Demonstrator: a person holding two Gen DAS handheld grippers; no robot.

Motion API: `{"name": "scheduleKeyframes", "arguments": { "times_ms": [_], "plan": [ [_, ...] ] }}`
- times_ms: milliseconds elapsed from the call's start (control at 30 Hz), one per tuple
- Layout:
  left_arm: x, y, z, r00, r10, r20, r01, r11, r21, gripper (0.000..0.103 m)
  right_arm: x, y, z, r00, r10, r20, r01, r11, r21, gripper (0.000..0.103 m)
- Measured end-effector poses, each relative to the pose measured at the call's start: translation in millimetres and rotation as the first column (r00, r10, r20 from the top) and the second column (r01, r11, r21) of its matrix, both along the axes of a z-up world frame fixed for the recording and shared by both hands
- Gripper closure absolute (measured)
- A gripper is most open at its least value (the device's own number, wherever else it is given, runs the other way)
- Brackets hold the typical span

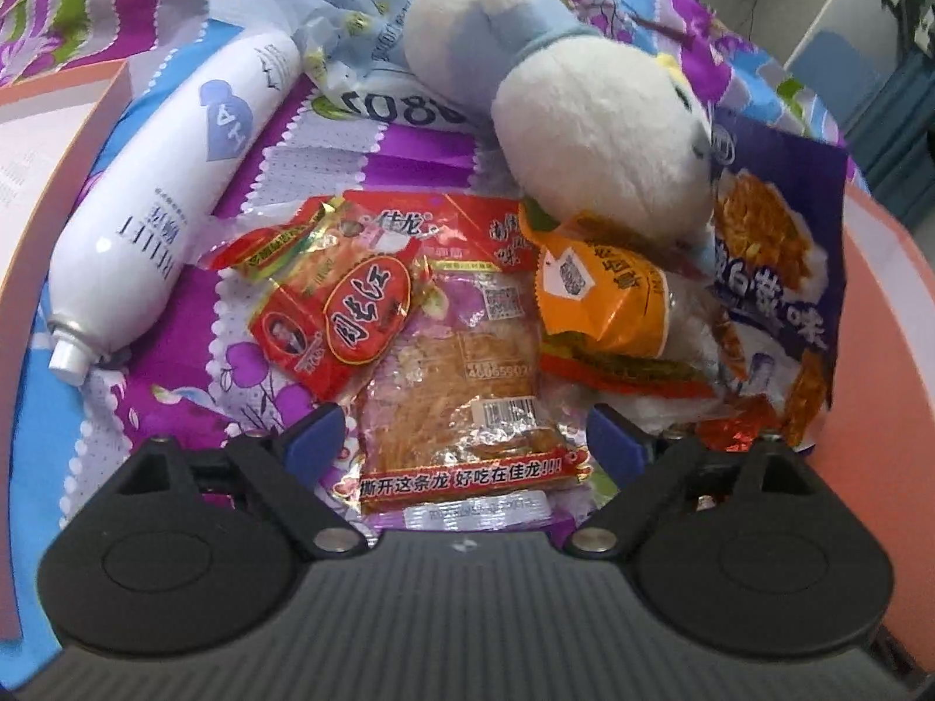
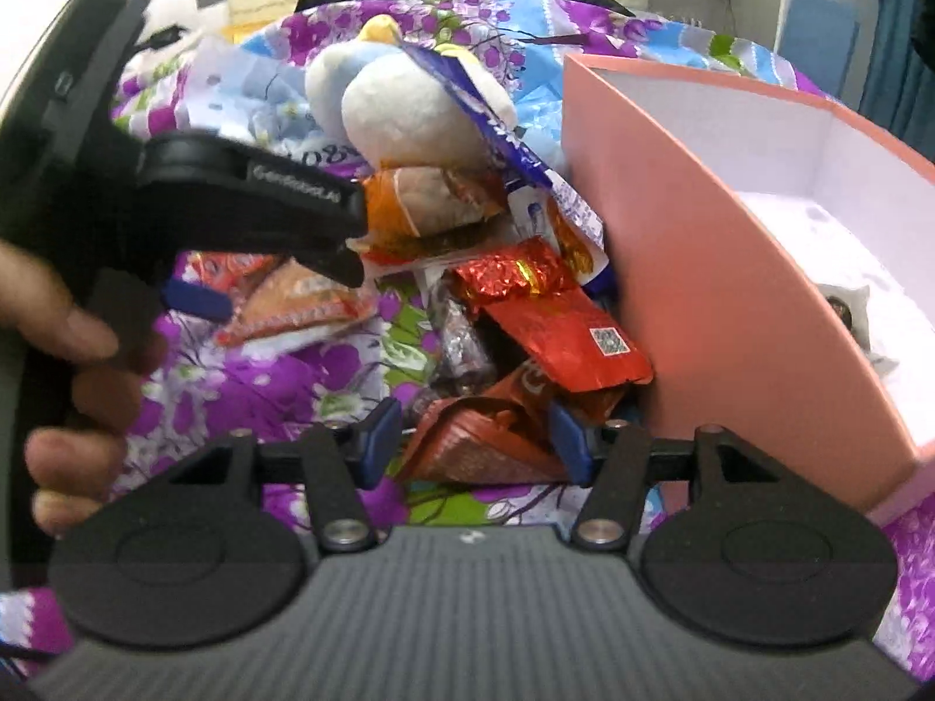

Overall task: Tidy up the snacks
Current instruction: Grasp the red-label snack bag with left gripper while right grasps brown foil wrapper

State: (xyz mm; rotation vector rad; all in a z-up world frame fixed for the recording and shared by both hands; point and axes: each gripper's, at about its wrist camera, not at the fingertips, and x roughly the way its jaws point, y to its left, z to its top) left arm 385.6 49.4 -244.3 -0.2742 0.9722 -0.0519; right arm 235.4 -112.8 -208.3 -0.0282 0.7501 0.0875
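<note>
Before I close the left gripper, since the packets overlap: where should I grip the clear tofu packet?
Grip the clear tofu packet by its near sealed end, from above: it lies flat between the left gripper's open pads, and the red packet overlaps its far-left corner.

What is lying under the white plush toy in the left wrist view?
The plush toy rests on an orange snack packet and overlaps the purple snack bag. Whatever lies beneath its body is covered.

A clear-fronted tofu snack packet (image 1: 456,374) reads "佳龙" and "撕开这条龙 好吃在佳龙!!!"; a red sachet (image 1: 345,315) bears "刘长江"; the left gripper (image 2: 198,304) carries an embossed brand, too blurred to read.
</note>
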Motion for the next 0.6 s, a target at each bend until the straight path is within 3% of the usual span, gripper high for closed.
{"name": "scheduleKeyframes", "arguments": {
  "times_ms": [233, 433, 533, 600],
  "plan": [
    [7.4, -13.6, -3.0, 0.999, -0.015, -0.039, 0.018, 0.997, 0.080, 0.012, -5.7, -2.1, 3.7, 0.999, 0.048, -0.011, -0.048, 0.999, -0.014, 0.059],
    [2.7, -28.3, -4.1, 0.997, -0.067, -0.045, 0.074, 0.982, 0.176, 0.029, -9.9, -10.2, 10.2, 0.998, 0.064, -0.024, -0.063, 0.998, 0.031, 0.062],
    [-1.9, -25.8, 0.6, 0.997, -0.061, -0.042, 0.068, 0.981, 0.181, 0.043, -14.4, -13.6, 15.9, 0.997, 0.076, -0.017, -0.075, 0.996, 0.047, 0.063],
    [-5.1, -21.8, 2.2, 0.997, -0.060, -0.038, 0.065, 0.984, 0.167, 0.046, -18.1, -15.3, 18.2, 0.997, 0.080, -0.017, -0.079, 0.995, 0.055, 0.063]
  ]
}}
